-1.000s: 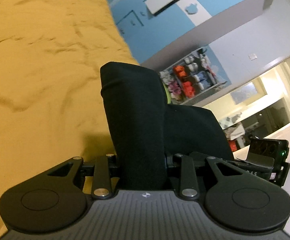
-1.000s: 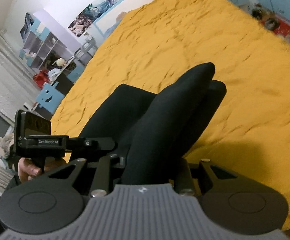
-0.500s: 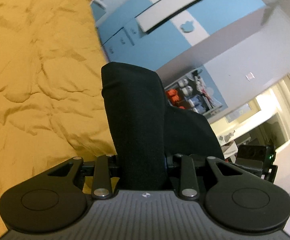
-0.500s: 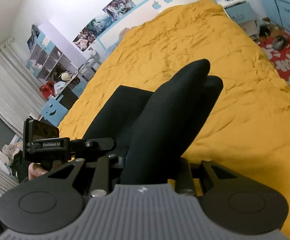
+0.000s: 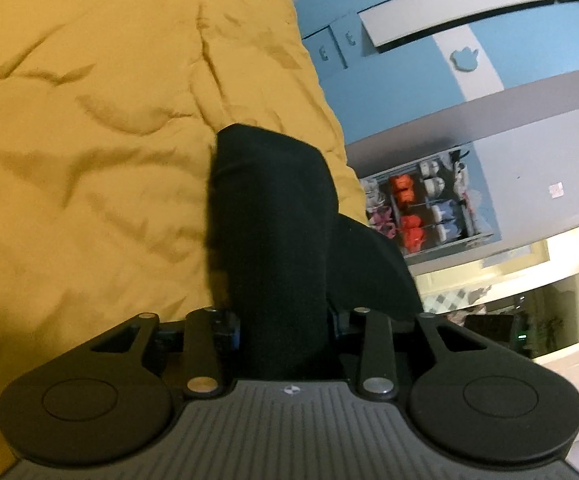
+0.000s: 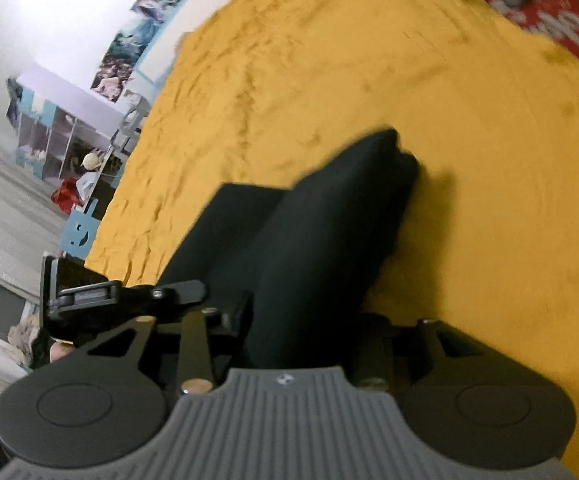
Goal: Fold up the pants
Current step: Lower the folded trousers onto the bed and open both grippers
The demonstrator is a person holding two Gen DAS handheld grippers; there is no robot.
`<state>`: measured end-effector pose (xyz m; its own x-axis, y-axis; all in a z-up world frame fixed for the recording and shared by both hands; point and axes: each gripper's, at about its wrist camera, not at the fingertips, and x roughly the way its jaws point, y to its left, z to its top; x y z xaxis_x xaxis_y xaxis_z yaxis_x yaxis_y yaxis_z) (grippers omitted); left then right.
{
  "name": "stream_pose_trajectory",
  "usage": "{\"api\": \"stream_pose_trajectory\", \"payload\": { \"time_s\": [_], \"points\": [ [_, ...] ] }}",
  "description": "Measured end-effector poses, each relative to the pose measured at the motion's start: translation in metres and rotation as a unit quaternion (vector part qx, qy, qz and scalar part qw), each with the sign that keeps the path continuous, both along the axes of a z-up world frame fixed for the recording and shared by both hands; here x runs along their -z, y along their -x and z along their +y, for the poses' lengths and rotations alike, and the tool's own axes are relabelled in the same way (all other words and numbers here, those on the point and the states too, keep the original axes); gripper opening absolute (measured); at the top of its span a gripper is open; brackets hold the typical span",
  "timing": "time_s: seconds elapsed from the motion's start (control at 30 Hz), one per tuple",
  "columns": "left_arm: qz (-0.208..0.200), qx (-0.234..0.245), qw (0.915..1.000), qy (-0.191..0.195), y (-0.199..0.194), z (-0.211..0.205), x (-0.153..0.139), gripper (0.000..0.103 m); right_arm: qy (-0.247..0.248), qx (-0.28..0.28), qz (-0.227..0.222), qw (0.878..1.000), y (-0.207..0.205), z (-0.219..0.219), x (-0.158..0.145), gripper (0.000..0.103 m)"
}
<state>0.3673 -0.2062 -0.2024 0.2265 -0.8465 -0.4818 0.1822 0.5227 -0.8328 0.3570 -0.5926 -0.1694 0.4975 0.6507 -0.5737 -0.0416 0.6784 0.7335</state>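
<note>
Over the yellow bedspread (image 5: 89, 160) I have both grippers low, each with a fold of the black pants (image 5: 273, 240) running up between its jaws. In the left wrist view the left gripper (image 5: 285, 320) has just been opening; the cloth still fills the gap, but I cannot tell whether the pads press on it. The same goes for the right gripper (image 6: 305, 316) — its jaws have just been widening around a thick roll of the pants (image 6: 329, 232), grip unclear. The far end of that roll meets the bedspread (image 6: 469, 160). The garment spans the two tools, near the bed's edge, with a blue cabinet (image 5: 429, 72) beyond.
</note>
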Motion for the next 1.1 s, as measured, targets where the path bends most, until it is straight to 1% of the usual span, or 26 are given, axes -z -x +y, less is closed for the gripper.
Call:
{"api": "stream_pose_trajectory", "payload": {
  "time_s": [0.1, 0.17, 0.27, 0.3, 0.33, 0.37, 0.43, 0.47, 0.5, 0.6, 0.67, 0.73, 0.77, 0.8, 0.83, 0.87, 0.9, 0.93, 0.97, 1.03, 1.1],
  "points": [
    [-0.003, -0.007, 0.9999, 0.012, 0.014, 0.014, -0.005, 0.048, -0.034, 0.009, 0.012, 0.999, 0.02, -0.013, 0.009, 0.041],
    [-0.012, 0.001, 0.9999, 0.008, 0.025, 0.02, -0.009, 0.05, -0.035, 0.01, 0.015, 0.999, 0.035, -0.018, 0.011, 0.042],
    [-0.043, 0.016, 0.9987, -0.021, 0.046, 0.025, -0.014, 0.052, -0.034, 0.017, 0.019, 0.999, 0.059, -0.023, 0.009, 0.043],
    [-0.055, 0.022, 0.9976, -0.036, 0.05, 0.024, -0.017, 0.052, -0.035, 0.019, 0.021, 0.999, 0.065, -0.024, 0.008, 0.043],
    [-0.074, 0.031, 0.9951, -0.058, 0.057, 0.022, -0.018, 0.055, -0.033, 0.02, 0.021, 0.999, 0.072, -0.025, 0.007, 0.043],
    [-0.092, 0.038, 0.9916, -0.082, 0.064, 0.02, -0.02, 0.059, -0.026, 0.02, 0.018, 0.999, 0.078, -0.024, 0.006, 0.042],
    [-0.121, 0.047, 0.984, -0.122, 0.075, 0.014, -0.023, 0.059, -0.002, 0.026, 0.017, 1.0, 0.089, -0.02, 0.004, 0.042],
    [-0.129, 0.048, 0.9817, -0.132, 0.079, 0.014, -0.025, 0.059, 0.009, 0.029, 0.017, 0.999, 0.093, -0.017, 0.002, 0.042],
    [-0.132, 0.048, 0.9802, -0.139, 0.083, 0.015, -0.027, 0.059, 0.021, 0.033, 0.017, 0.999, 0.097, -0.014, -0.001, 0.042],
    [-0.126, 0.052, 0.9773, -0.162, 0.088, 0.015, -0.035, 0.059, 0.06, 0.041, 0.019, 0.997, 0.109, -0.003, -0.012, 0.042],
    [-0.125, 0.054, 0.9737, -0.183, 0.095, 0.018, -0.043, 0.059, 0.091, 0.049, 0.022, 0.994, 0.12, 0.003, -0.02, 0.043],
    [-0.132, 0.055, 0.967, -0.211, 0.104, 0.014, -0.055, 0.059, 0.123, 0.062, 0.019, 0.99, 0.136, 0.008, -0.033, 0.045],
    [-0.136, 0.054, 0.9631, -0.226, 0.109, 0.013, -0.062, 0.059, 0.141, 0.07, 0.015, 0.987, 0.142, 0.014, -0.041, 0.049],
    [-0.143, 0.053, 0.9572, -0.246, 0.115, 0.009, -0.069, 0.059, 0.159, 0.078, 0.01, 0.984, 0.149, 0.02, -0.05, 0.054],
    [-0.15, 0.052, 0.9526, -0.26, 0.121, 0.007, -0.077, 0.059, 0.179, 0.086, 0.003, 0.98, 0.156, 0.028, -0.059, 0.056],
    [-0.156, 0.051, 0.9489, -0.27, 0.127, 0.005, -0.085, 0.06, 0.198, 0.092, -0.006, 0.976, 0.163, 0.038, -0.069, 0.063],
    [-0.163, 0.05, 0.9452, -0.279, 0.132, 0.003, -0.093, 0.064, 0.217, 0.1, -0.016, 0.971, 0.17, 0.048, -0.079, 0.07],
    [-0.169, 0.048, 0.9411, -0.289, 0.14, 0.001, -0.104, 0.067, 0.229, 0.105, -0.025, 0.967, 0.176, 0.056, -0.088, 0.073],
    [-0.174, 0.045, 0.9376, -0.298, 0.144, 0.0, -0.111, 0.069, 0.243, 0.111, -0.036, 0.963, 0.185, 0.066, -0.097, 0.08],
    [-0.192, 0.036, 0.9271, -0.32, 0.157, -0.002, -0.131, 0.078, 0.268, 0.125, -0.052, 0.954, 0.198, 0.086, -0.115, 0.081],
    [-0.212, 0.025, 0.9192, -0.331, 0.171, -0.001, -0.147, 0.084, 0.296, 0.141, -0.064, 0.943, 0.207, 0.105, -0.132, 0.082]
  ]
}}
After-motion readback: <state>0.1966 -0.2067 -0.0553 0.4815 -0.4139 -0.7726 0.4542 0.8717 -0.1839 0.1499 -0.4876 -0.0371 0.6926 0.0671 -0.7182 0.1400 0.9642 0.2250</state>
